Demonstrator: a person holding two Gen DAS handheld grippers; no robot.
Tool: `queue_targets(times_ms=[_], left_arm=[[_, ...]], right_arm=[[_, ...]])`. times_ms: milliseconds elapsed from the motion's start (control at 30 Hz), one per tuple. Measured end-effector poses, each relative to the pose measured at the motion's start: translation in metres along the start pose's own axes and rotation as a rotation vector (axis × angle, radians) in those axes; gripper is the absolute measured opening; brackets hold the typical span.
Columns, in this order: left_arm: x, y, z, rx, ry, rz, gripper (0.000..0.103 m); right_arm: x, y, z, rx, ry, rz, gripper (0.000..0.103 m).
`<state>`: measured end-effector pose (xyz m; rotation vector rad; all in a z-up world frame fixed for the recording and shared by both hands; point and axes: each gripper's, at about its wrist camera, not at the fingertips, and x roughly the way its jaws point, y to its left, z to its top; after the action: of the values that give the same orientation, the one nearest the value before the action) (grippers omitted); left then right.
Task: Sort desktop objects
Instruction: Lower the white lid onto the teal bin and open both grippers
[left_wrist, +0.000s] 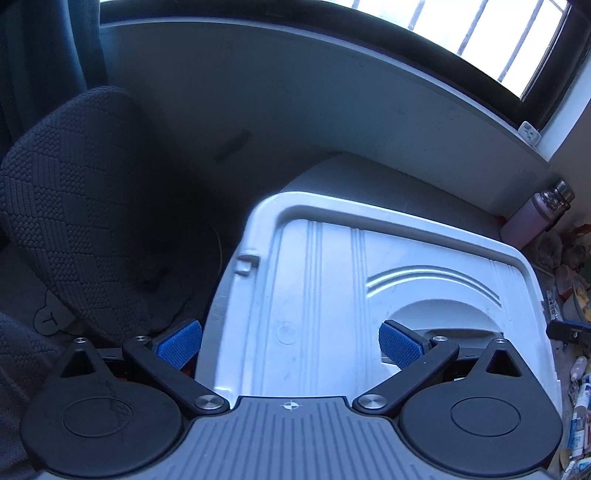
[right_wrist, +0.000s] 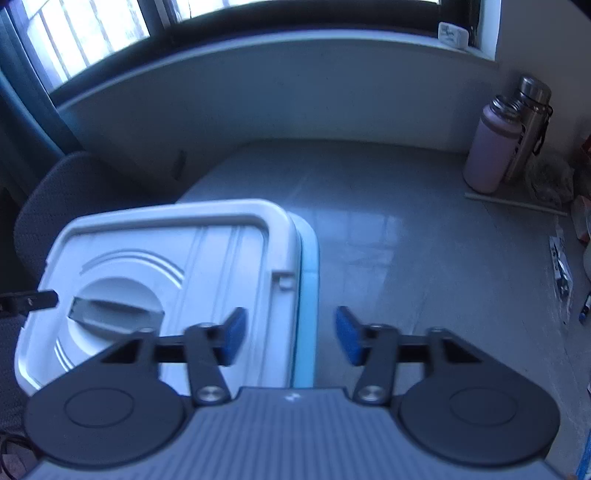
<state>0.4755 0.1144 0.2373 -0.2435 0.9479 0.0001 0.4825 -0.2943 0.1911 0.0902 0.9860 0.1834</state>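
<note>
A white storage box lid (left_wrist: 332, 288) with a grey recessed handle (right_wrist: 114, 312) lies on a light blue box (right_wrist: 308, 291) at the desk's left side. My left gripper (left_wrist: 290, 345) is open and empty, its blue pads (left_wrist: 399, 349) spread wide over the lid's left part. My right gripper (right_wrist: 290, 338) is open and empty, straddling the lid's right edge, left pad over the lid, right pad over the desk. The tip of the left gripper shows in the right wrist view (right_wrist: 29, 301). Small desktop items lie at the right edge (left_wrist: 580, 406).
A grey desk (right_wrist: 424, 258) runs back to a wall under a window. A pink bottle (right_wrist: 491, 147) and a steel flask (right_wrist: 528, 122) stand at the back right. Packets and pens (right_wrist: 561, 269) lie along the right. A dark fabric chair back (left_wrist: 85, 206) stands left of the box.
</note>
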Motion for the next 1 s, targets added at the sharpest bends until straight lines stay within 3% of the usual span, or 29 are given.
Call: queue_targets(times_ms=[200, 433, 500, 700, 1000], left_arm=[[0.000, 0.011, 0.003, -0.045, 0.007, 0.025, 0.103], [0.015, 0.014, -0.002, -0.082, 0.036, -0.024, 0.103], [0.016, 0.013, -0.001, -0.077, 0.032, -0.023, 0.103], [0.021, -0.002, -0.002, -0.017, 0.055, -0.054, 0.103], [0.025, -0.003, -0.003, -0.025, 0.056, -0.049, 0.103]], right_arm=[[0.000, 0.004, -0.003, 0.012, 0.017, 0.010, 0.039], [-0.002, 0.010, -0.002, -0.002, 0.019, 0.001, 0.034], [-0.002, 0.010, -0.001, 0.006, 0.025, 0.018, 0.027], [-0.001, 0.012, 0.000, -0.003, 0.028, 0.017, 0.026], [-0.003, 0.013, 0.000, -0.019, 0.018, -0.018, 0.027]])
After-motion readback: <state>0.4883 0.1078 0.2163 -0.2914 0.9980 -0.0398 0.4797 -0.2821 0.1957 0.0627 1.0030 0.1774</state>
